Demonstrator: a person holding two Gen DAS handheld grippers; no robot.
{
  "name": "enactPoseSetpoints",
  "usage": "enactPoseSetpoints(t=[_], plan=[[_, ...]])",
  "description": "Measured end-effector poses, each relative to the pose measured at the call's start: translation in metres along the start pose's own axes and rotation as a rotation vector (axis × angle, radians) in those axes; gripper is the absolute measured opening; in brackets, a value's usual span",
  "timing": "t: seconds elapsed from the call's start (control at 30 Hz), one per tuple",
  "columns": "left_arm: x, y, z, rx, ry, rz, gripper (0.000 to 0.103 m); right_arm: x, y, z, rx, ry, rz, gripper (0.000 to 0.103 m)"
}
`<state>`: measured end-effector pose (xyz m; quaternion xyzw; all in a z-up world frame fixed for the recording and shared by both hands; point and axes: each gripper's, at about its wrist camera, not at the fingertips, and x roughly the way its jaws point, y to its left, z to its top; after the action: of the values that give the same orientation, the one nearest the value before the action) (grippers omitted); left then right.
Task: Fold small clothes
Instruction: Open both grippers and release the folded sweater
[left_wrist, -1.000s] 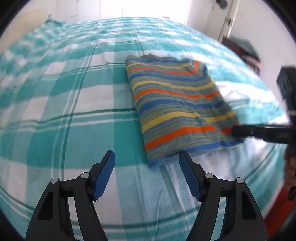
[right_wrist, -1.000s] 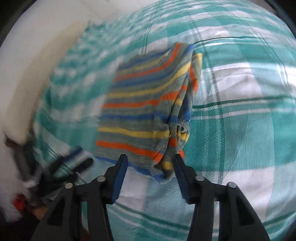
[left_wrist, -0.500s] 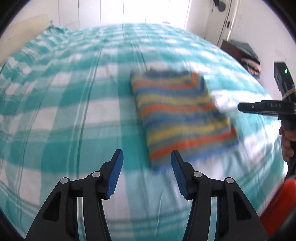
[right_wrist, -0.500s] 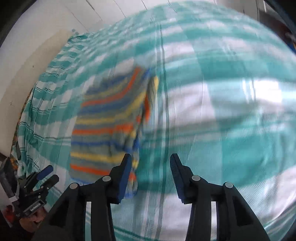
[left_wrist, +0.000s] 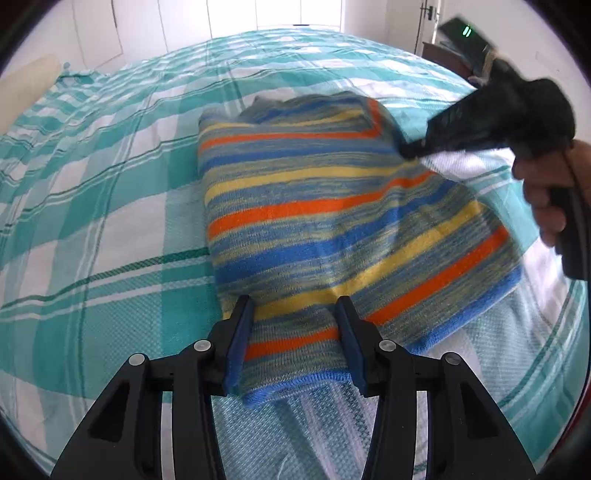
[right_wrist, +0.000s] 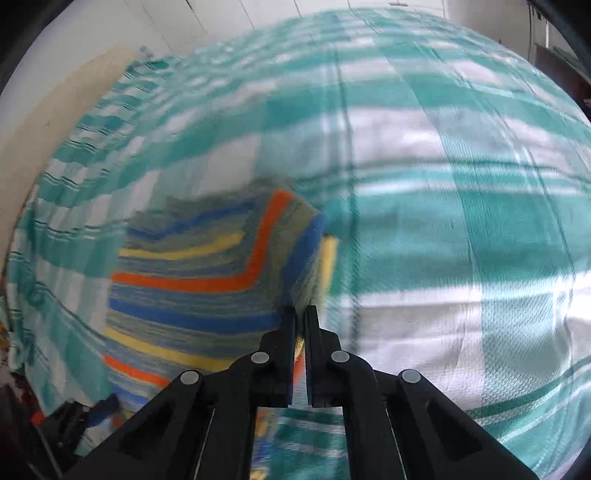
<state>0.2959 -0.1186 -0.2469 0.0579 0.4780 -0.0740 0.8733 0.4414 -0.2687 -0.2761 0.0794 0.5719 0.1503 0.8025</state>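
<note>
Roughly midway, by my read. The striped knit top lay on the teal-and-white checked bedcover already doubled into a thick, roughly rectangular packet, layers visible at its near edge, so I judged at least one fold done.

Left gripper: jaws straddled the packet's near corner and were closing. The cloth sat between the blue pads, touching or nearly so, but I couldn't see it pinched yet, so I counted that side as not clamped.

Right gripper: jaws drawn together at the far right edge of the packet. In its own view the tips met right at the cloth's edge, with a sliver of colour in the slit between them; too blurred to say whether any fabric was caught. From the left camera its nose touched the top's far right corner, with a hand on the grip.

Left to do, as I saw it: secure both corners, bring one end of the packet over the other for a final fold, flatten, let go. The far edge looked a bit rumpled and would want squaring. No other clothes were in view.
</note>
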Motion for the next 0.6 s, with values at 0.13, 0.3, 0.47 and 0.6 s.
enactPoseSetpoints(t=[0.13,0.3,0.47,0.6], plan=[[-0.008,-0.002,0.001,0.015,0.011,0.029,0.059,0.005,-0.006,-0.004,0.028,-0.003,0.017,0.024],[-0.037,0.019,-0.011,-0.074,0.004,0.032,0.078,-0.060,0.003,-0.019,-0.022,-0.136,0.004,0.033],[-0.046,0.035,-0.038,-0.128,0.029,0.098,0.081,-0.112,0.051,-0.081,-0.189,-0.198,0.301,0.033],[-0.027,0.053,-0.060,-0.183,0.112,0.138,0.102,-0.057,0.043,-0.121,-0.175,-0.070,0.093,0.029]])
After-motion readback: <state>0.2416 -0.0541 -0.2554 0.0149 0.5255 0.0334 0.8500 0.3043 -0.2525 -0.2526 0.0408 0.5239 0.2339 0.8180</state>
